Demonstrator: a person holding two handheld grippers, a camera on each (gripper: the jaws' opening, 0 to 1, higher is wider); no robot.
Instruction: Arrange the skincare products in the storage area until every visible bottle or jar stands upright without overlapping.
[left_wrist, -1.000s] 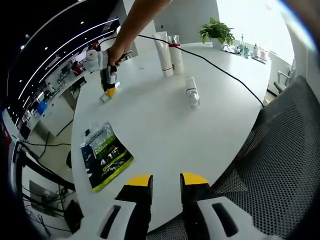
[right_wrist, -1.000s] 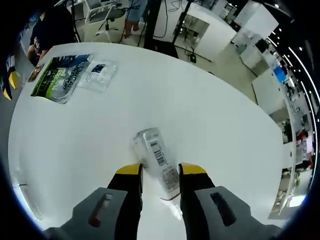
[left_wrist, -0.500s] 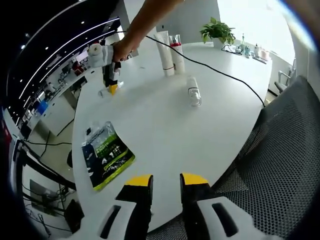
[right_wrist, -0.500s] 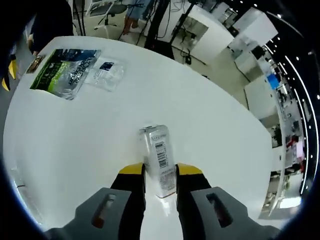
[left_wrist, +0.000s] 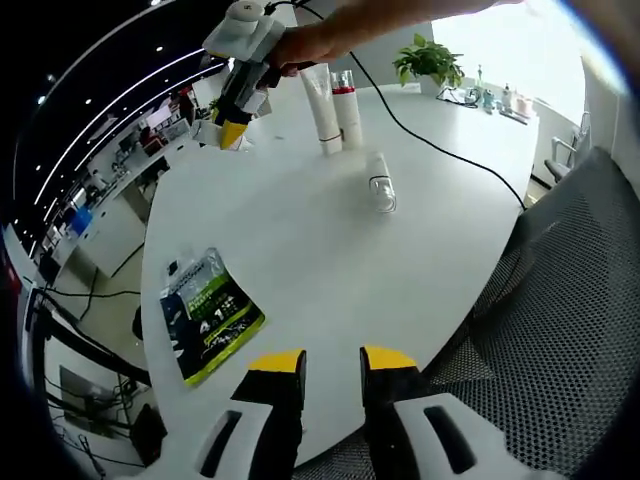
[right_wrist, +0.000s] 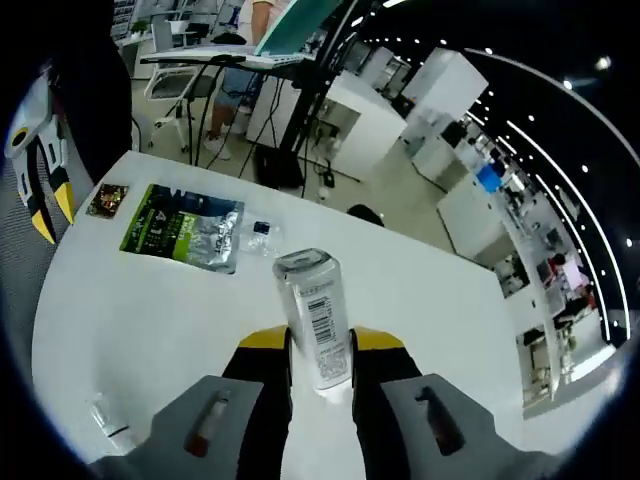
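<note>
1. White bench (left_wrist: 300, 260) carries the skincare items; it is round-edged, with a mesh chair (left_wrist: 560, 330) at its near right side.
2. In the right gripper view, the right hand-held gripper (right_wrist: 320, 345) has its yellow-tipped jaws closed against a clear bottle (right_wrist: 312, 315) with a barcode label, held off the bench and tilted slightly left of upright.
3. In the left gripper view, that same gripper (left_wrist: 235, 130) shows at the far left, held by a hand (left_wrist: 310, 42) above the bench edge; the bottle in it is too small to make out there.
4. The left hand-held gripper (left_wrist: 330, 362) hangs over the near bench edge, jaws a small gap apart and holding nothing.
5. Two tall products stand upright, touching side by side, at the far middle: a white tube (left_wrist: 322, 108) and a bottle with a red band (left_wrist: 347, 110).
6. Just near of them, a clear bottle (left_wrist: 380, 182) lies on its side, apart from the pair.
7. A black cable (left_wrist: 440, 140) runs across the bench just right of that lying bottle.
8. A green and black pouch (left_wrist: 205, 315) lies flat at the near left, well apart from the bottles; in the right gripper view it (right_wrist: 182, 225) sits beside a small clear packet (right_wrist: 258, 238).
9. A potted plant (left_wrist: 430, 62) stands at the far edge.
</note>
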